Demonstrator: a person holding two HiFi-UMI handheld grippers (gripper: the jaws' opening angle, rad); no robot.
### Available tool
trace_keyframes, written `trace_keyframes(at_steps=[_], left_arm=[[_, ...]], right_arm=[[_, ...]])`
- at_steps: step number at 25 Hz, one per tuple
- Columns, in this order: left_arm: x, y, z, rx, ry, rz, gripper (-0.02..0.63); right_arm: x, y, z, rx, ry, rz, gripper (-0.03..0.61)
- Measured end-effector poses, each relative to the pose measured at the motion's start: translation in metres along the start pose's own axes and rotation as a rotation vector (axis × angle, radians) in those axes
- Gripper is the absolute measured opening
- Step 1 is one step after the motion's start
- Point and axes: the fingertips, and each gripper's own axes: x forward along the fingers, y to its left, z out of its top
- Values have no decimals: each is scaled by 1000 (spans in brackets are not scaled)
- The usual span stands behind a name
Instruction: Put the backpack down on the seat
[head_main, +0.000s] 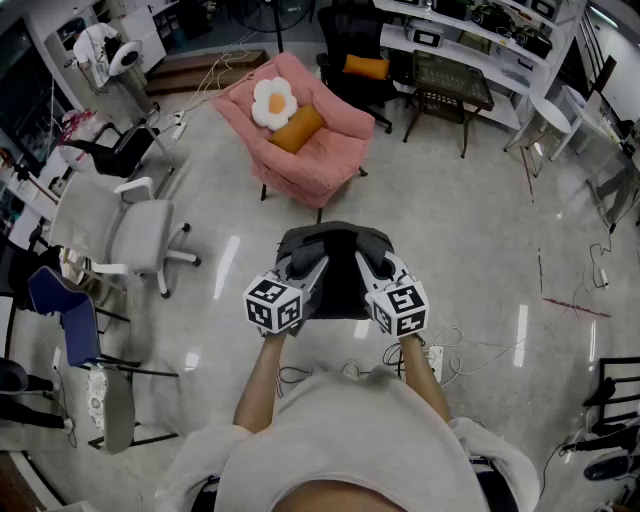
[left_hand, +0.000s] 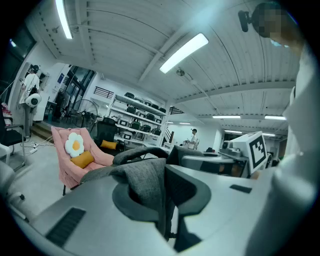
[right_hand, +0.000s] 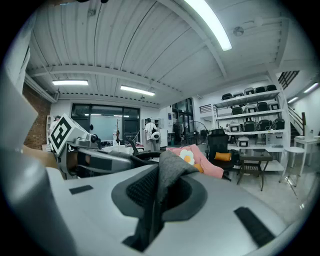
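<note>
A dark grey backpack (head_main: 335, 262) hangs in the air between my two grippers, above the floor and short of the pink armchair (head_main: 300, 135). My left gripper (head_main: 303, 268) is shut on the backpack's grey fabric (left_hand: 145, 182), which bulges up between its jaws. My right gripper (head_main: 370, 266) is shut on another fold of the same fabric (right_hand: 167, 172). Both gripper views show the pink armchair (left_hand: 75, 155) (right_hand: 200, 160) ahead, with a flower-shaped cushion (head_main: 273, 100) and an orange cushion (head_main: 297, 128) on its seat.
A white office chair (head_main: 120, 230) stands at the left, a blue chair (head_main: 65, 315) nearer. A black chair (head_main: 355, 55) and a dark side table (head_main: 450, 85) stand behind the armchair, before white shelves (head_main: 480, 30). Cables (head_main: 470, 350) lie on the glossy floor.
</note>
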Motion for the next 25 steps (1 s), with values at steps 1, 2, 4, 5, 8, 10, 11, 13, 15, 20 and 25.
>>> trace_keyframes(at_steps=[1, 2, 4, 5, 8, 10, 11, 13, 15, 20, 25], left_arm=[[1, 1, 0, 0, -1, 1, 54], [2, 1, 0, 0, -2, 2, 54], [5, 0, 0, -1, -3, 5, 54], [8, -1, 0, -2, -2, 8, 54], [18, -7, 1, -5, -1, 20, 54], [24, -10, 0, -5, -2, 29, 54], [26, -11, -2, -5, -2, 34, 54], [31, -13, -5, -11, -5, 43, 54], [35, -13, -8, -21, -5, 54, 54], [49, -6, -9, -30, -7, 76, 54], [64, 6, -3, -27, -12, 92, 54]], right_arm=[[1, -1, 0, -2, 0, 0, 26], [1, -2, 0, -3, -1, 1, 26], [1, -5, -1, -6, 0, 3, 26], [0, -8, -1, -7, 0, 5, 26], [-4, -19, -1, -14, 3, 13, 26], [-5, -25, -3, -18, 1, 22, 26], [-6, -27, -4, -18, -4, 28, 26], [-6, -32, -7, -19, -13, 39, 26], [-5, -36, -11, -19, -15, 47, 28], [4, -49, -16, -12, -12, 68, 28], [20, -64, -14, -10, -16, 80, 28]])
